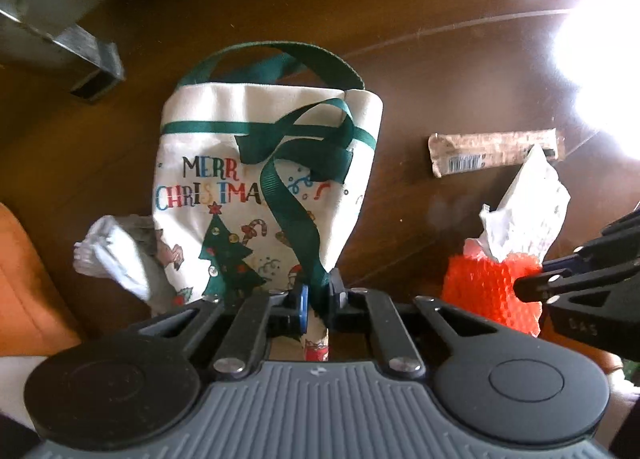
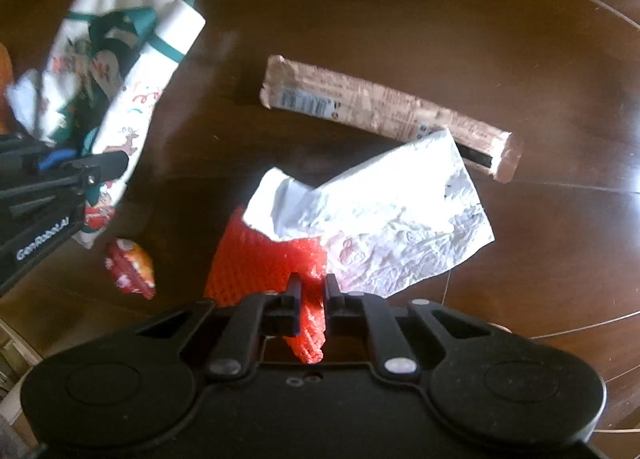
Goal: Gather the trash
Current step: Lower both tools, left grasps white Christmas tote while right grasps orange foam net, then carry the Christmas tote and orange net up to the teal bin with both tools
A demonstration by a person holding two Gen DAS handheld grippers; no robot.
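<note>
A white Christmas tote bag [image 1: 256, 163] with green handles lies on the dark wooden table [image 1: 440, 59]. My left gripper [image 1: 318, 299] is shut on the bag's green ribbon handle and fabric edge. My right gripper [image 2: 312, 299] is shut on a red foam net [image 2: 264, 259], with crumpled white paper [image 2: 392, 227] tucked in it. The net [image 1: 488, 283], the paper [image 1: 524, 211] and the right gripper [image 1: 532, 285] also show in the left wrist view. The bag [image 2: 120, 71] and the left gripper [image 2: 116, 163] show at the left of the right wrist view.
A long brown wrapper [image 2: 384, 107] lies beyond the paper; it also shows in the left wrist view [image 1: 496, 151]. A small red and orange wrapper [image 2: 130, 267] lies near the bag. Crumpled white paper [image 1: 116, 255] sits left of the bag. A metal frame [image 1: 80, 55] stands at the far left.
</note>
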